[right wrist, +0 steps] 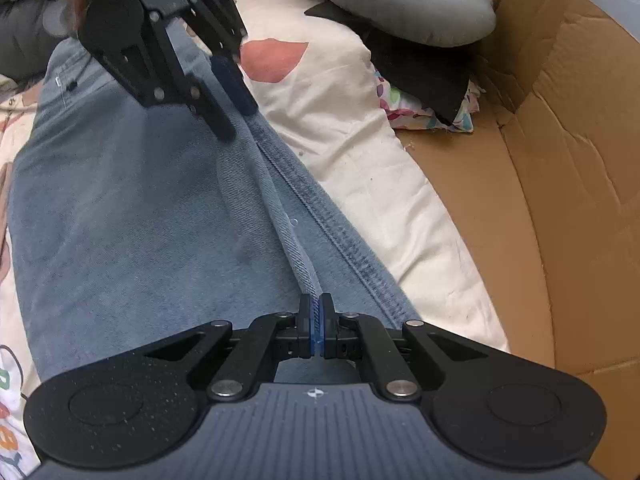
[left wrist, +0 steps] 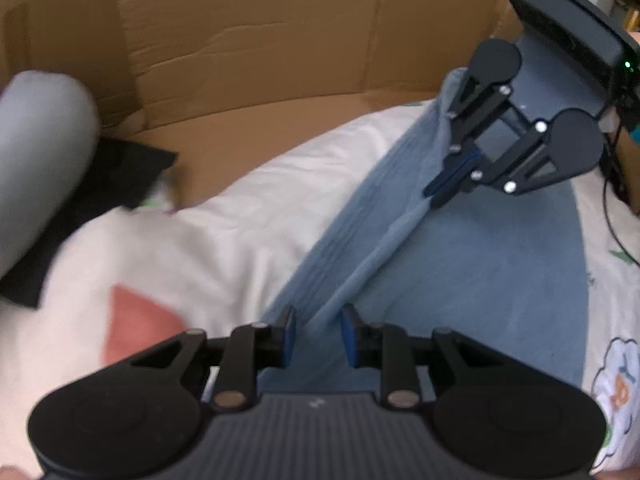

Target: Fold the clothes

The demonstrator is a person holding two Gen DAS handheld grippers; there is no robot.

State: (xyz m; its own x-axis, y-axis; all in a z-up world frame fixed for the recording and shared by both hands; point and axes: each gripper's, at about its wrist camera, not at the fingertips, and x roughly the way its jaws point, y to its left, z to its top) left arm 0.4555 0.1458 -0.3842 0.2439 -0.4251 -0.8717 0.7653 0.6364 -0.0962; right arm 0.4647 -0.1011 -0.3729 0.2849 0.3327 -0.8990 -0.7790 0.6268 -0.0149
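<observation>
Blue denim jeans (left wrist: 480, 280) (right wrist: 120, 200) lie spread on a cream quilt (left wrist: 240, 220) (right wrist: 340, 140). A raised ridge of the denim, along a seam, runs between the two grippers. My right gripper (right wrist: 316, 320) (left wrist: 431, 195) is shut on one end of that ridge, with its blue pads pinching the fold. My left gripper (left wrist: 317, 332) (right wrist: 238, 122) straddles the other end; its jaws stand a little apart with the ridge loose between the pads.
Brown cardboard box walls (left wrist: 280, 40) (right wrist: 560, 160) border the quilt. A grey bolster (left wrist: 36, 152) (right wrist: 400, 0) lies over a black cloth (left wrist: 112, 176) (right wrist: 424, 76) by the cardboard. Printed bedding (right wrist: 404, 112) peeks out beneath.
</observation>
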